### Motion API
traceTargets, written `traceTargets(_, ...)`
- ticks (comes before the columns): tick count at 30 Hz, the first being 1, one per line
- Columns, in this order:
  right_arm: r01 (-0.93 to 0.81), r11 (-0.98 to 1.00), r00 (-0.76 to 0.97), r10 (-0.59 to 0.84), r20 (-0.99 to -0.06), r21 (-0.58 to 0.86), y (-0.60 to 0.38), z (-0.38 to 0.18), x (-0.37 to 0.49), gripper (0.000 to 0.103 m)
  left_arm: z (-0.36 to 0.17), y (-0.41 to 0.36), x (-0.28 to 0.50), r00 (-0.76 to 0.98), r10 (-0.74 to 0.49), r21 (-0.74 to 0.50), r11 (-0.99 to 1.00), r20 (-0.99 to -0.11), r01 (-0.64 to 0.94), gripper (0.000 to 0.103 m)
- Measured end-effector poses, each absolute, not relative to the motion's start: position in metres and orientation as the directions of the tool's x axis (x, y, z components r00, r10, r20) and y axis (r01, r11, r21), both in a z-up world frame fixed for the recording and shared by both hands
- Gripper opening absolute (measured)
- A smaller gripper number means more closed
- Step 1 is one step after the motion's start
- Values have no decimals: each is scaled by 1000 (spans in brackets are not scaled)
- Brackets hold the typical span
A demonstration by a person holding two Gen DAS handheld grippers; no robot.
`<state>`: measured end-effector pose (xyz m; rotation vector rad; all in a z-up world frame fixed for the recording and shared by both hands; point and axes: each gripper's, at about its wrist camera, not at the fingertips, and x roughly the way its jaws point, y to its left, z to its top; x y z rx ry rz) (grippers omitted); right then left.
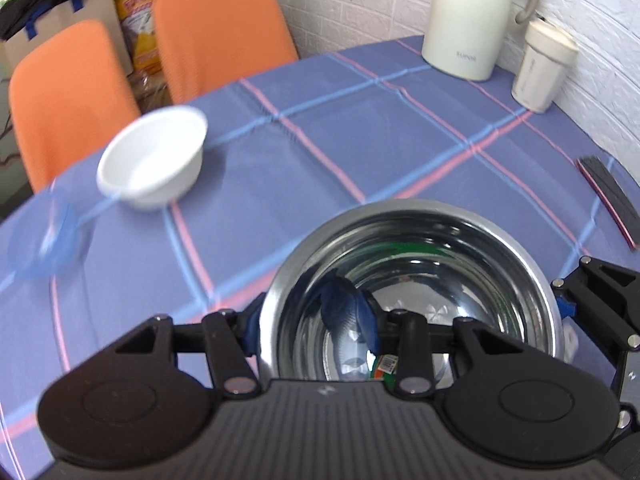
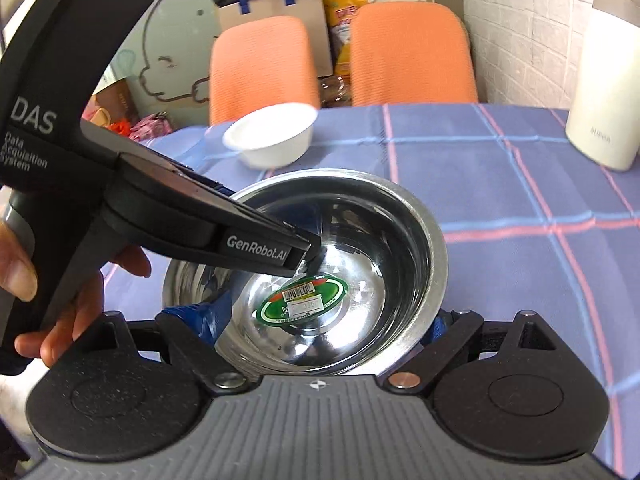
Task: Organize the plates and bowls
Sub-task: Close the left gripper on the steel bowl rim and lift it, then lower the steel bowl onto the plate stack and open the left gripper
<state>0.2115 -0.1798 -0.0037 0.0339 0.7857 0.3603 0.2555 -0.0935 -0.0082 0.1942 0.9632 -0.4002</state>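
A steel bowl (image 1: 416,280) (image 2: 320,264) with a green sticker inside is held above the blue checked tablecloth (image 1: 320,152). My left gripper (image 1: 312,320) is shut on the bowl's rim, one blue pad inside, one outside. My right gripper (image 2: 320,328) grips the same bowl's near rim, with blue pads on either side; its fingers also show at the right edge of the left wrist view. A white bowl (image 1: 154,156) (image 2: 272,136) sits farther back on the table. A blurred blue plate (image 1: 40,240) lies at the left edge.
A cream kettle (image 1: 468,16) (image 2: 604,88) and a white cup (image 1: 542,66) stand at the back right by the brick wall. A dark flat object (image 1: 612,196) lies at the right table edge. Two orange chairs (image 1: 216,28) stand behind the table.
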Motion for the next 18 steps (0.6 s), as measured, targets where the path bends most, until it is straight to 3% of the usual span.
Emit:
traceTargets(6, -324, 932, 635, 344, -692, 165, -165, -14, 171, 80, -23, -84, 220, 507, -245, -24, 915, -827, 404, 38)
traceTargets(17, -306, 938, 618, 328, -715, 165, -161, -34, 175, 80, -42, -85, 214, 530, -263, -38, 917, -806, 397, 40)
traceTargets(18, -304, 939, 617, 324, -717, 162, -163, -36, 171, 79, -41, -85, 215, 529, -260, -35, 917, -808, 398, 54)
